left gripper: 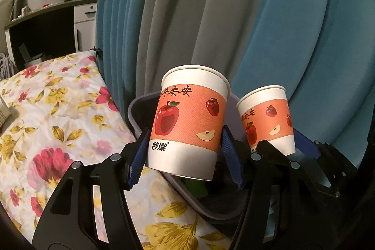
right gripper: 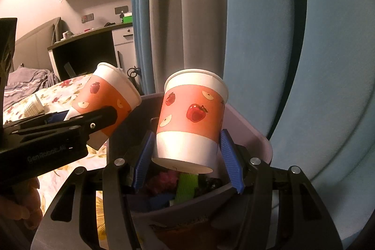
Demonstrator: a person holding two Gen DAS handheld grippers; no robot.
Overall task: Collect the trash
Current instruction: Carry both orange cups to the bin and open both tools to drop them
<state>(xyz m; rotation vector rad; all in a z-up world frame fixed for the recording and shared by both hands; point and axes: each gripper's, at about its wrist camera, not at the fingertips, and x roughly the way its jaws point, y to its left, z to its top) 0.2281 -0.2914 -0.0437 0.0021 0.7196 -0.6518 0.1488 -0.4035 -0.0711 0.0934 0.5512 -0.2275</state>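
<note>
My left gripper (left gripper: 185, 154) is shut on a paper cup with apple prints (left gripper: 189, 121), held upright over the near rim of a grey bin (left gripper: 138, 114). My right gripper (right gripper: 187, 156) is shut on a second apple-print cup (right gripper: 192, 118), held over the open bin (right gripper: 255, 132). Each view shows the other cup: the right one (left gripper: 269, 116) and the left one (right gripper: 107, 100) with its gripper (right gripper: 70, 130). Inside the bin lie green (right gripper: 185, 186), pink and dark scraps.
The bin stands on a flower-print bed cover (left gripper: 58, 123) beside blue and grey curtains (left gripper: 211, 15). A small ribbed paper cup (right gripper: 34, 106) lies on the bed. A desk with shelves (right gripper: 89, 43) stands at the back left.
</note>
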